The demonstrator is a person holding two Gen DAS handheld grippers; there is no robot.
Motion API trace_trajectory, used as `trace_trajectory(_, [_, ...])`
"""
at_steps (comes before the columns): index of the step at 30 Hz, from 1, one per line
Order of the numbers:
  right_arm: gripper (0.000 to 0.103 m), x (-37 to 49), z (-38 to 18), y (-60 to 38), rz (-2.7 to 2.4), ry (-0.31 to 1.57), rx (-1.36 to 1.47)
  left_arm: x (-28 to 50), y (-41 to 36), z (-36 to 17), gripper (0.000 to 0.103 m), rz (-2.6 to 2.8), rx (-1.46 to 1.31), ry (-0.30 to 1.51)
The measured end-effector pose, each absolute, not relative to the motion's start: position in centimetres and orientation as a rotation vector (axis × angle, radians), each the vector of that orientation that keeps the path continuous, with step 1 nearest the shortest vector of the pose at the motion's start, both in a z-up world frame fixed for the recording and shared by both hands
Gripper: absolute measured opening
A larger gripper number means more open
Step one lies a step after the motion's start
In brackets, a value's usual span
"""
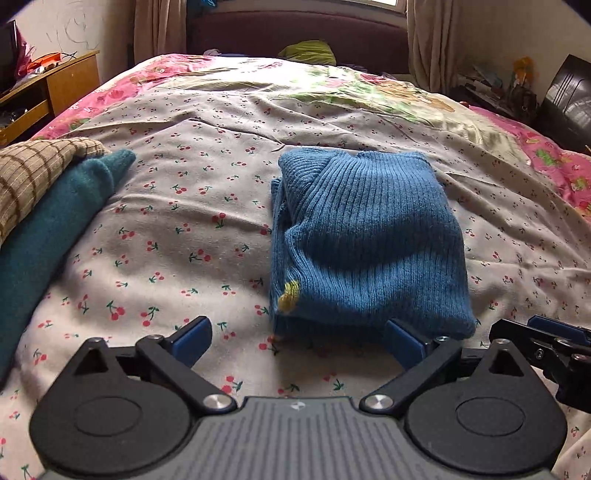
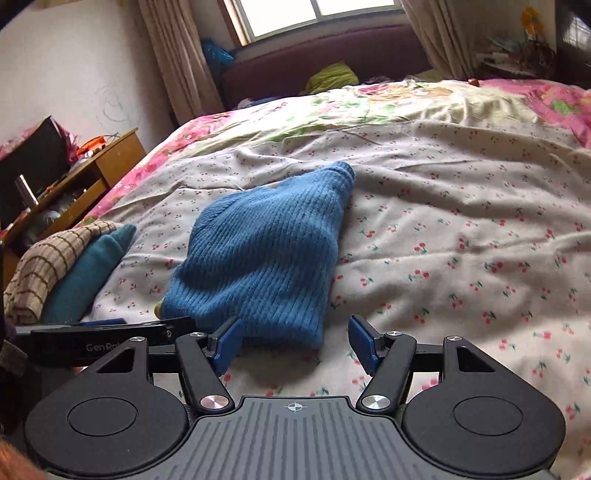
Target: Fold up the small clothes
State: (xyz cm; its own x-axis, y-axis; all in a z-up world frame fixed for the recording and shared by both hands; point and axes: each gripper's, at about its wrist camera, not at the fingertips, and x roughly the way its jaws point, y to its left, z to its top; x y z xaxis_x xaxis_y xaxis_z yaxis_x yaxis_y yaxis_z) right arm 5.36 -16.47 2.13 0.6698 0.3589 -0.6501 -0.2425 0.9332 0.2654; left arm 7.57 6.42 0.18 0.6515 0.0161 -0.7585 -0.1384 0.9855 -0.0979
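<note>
Blue sweater (image 1: 369,236) lies folded into a thick square in the middle of the frame, on the bed (image 1: 207,206) with its sheet of little red cherries. A small yellow bit (image 1: 290,295) peeks out at the lower left corner of the sweater.

In the left wrist view, the left hand-held gripper (image 1: 299,339) sits at the bottom of the frame. Its two blue fingers are spread wide apart and hold nothing. The near edge of the sweater lies just past them, and the finger on the right is close to that edge. I cannot tell if it touches.

In the right wrist view, the right hand-held gripper (image 2: 293,341) is spread wide too and holds nothing. The near right corner of the sweater (image 2: 266,254) sits just past its finger on the left side.

At the left edge of the frame lie a dark green knit (image 1: 55,225) and a tan checked cloth (image 1: 33,173), one partly on top of the other.

In the upper left, a wooden cabinet (image 2: 110,162) has open shelves stuffed with small things too blurry to name. A light green cloth (image 1: 308,53) sits at the top, near the dark red headboard (image 1: 295,29).
</note>
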Motion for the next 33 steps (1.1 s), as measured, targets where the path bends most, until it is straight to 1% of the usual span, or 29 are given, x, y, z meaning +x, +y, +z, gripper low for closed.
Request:
trace_trajectory(11, [0.064,3.6,1.3,-16.4,0.283,0.796,0.129,5.6,3.9,0.7,0.103,0.090,-0.065,0.863])
trace_trajectory(33, [0.064,3.2,0.7,-16.6,0.281,0.807,0.138,4.8,3.8,0.8,0.103,0.115,-0.079,0.859])
